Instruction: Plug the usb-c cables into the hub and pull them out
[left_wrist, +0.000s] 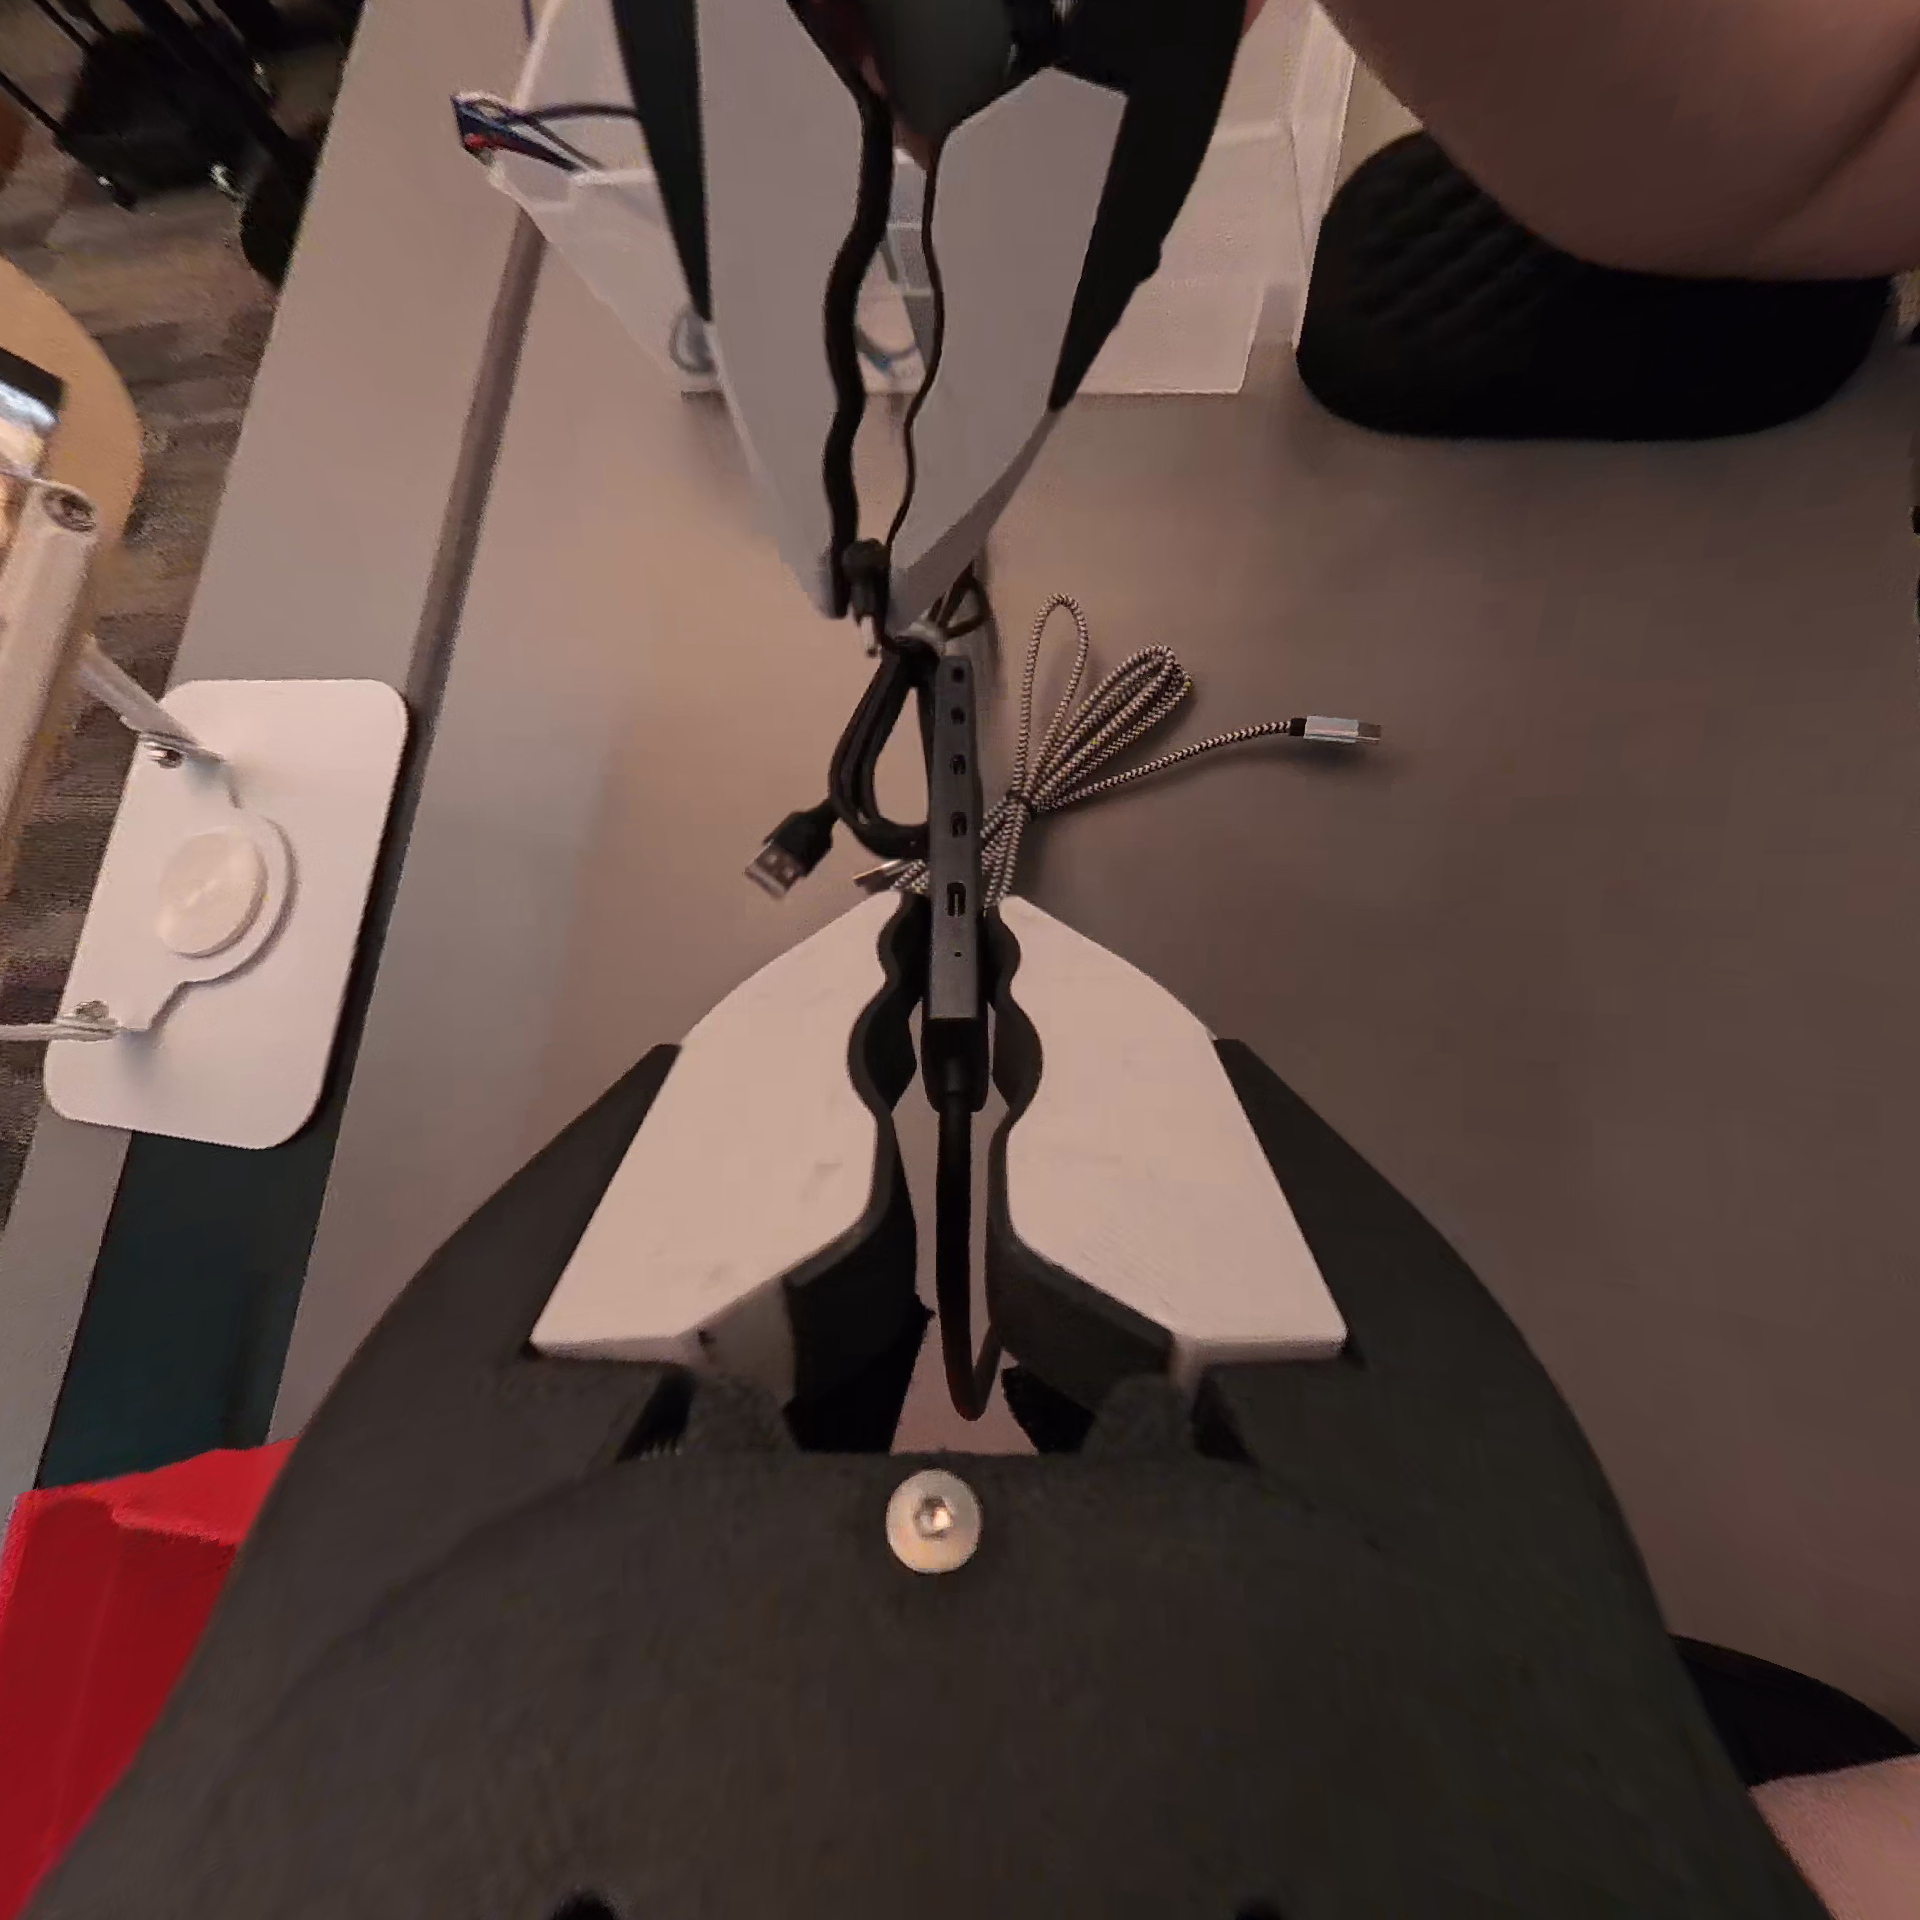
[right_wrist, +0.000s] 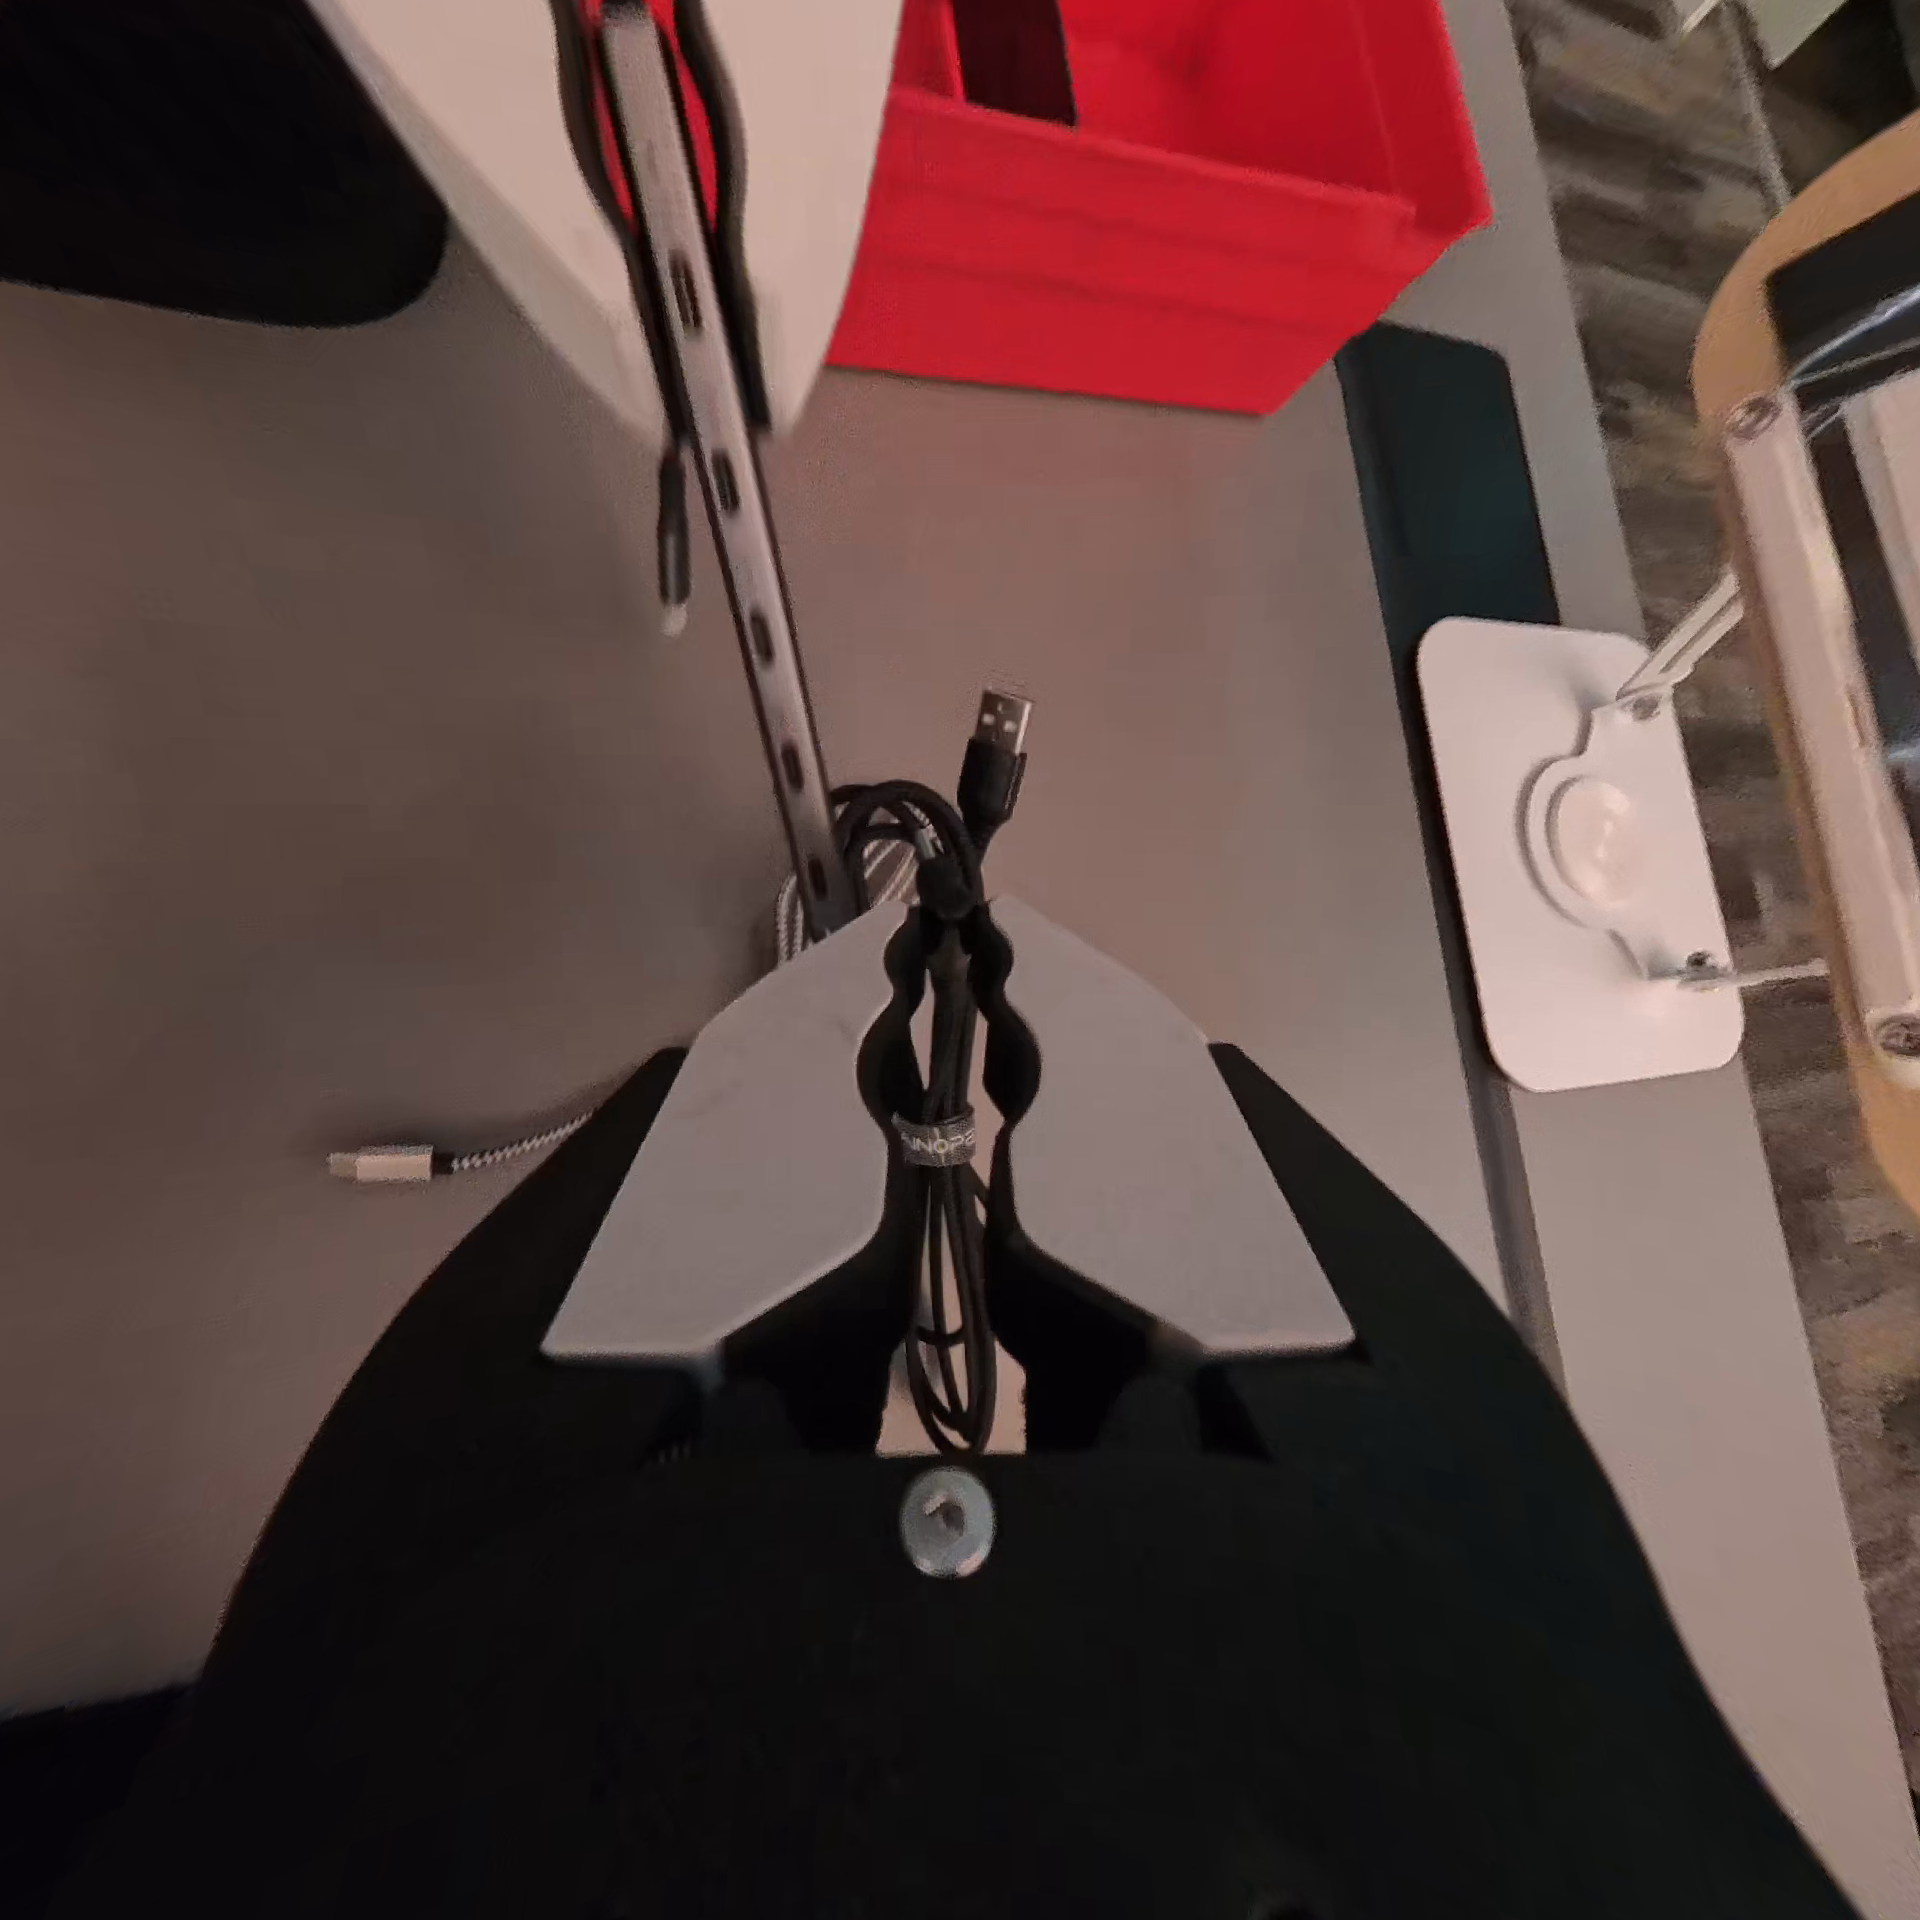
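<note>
Hub (left_wrist: 954, 831) first: the slim dark-grey metal bar with a row of small ports along its upper edge is clamped near its tail end between the white fingers of the left gripper (left_wrist: 951, 914), held on edge above the grey counter (left_wrist: 1455, 935), its own short black lead (left_wrist: 961, 1226) running back between the fingers. The right gripper (right_wrist: 945, 925) is closed on the coiled black braided cable (right_wrist: 940, 1091), bundled by a grey strap (right_wrist: 935, 1132); the hold seems to be on the bundle, not on a plug.

To do the step well, I judge the right gripper should grip close behind the usb-c plug, so the plug cannot swing, and bring it in line with a port while the left keeps the hub steady and level. Push straight along the port's axis; any tilt would likely jam the tip on the housing. A black-and-white braided cable (left_wrist: 1091, 727) with a silver plug (left_wrist: 1335, 730) lies on the counter just beside the hub, waiting its turn.

Hard to make out: the black cable's usb-c end. Only its flat, wider plug (right_wrist: 1000, 727) shows clearly, pointing away from the right gripper. A small plug hanging near the hub in the right wrist view is blurred, and I cannot tell whether it is seated in a port or merely dangling. The red bin (right_wrist: 1122, 229) is cut off by the frame edge.
</note>
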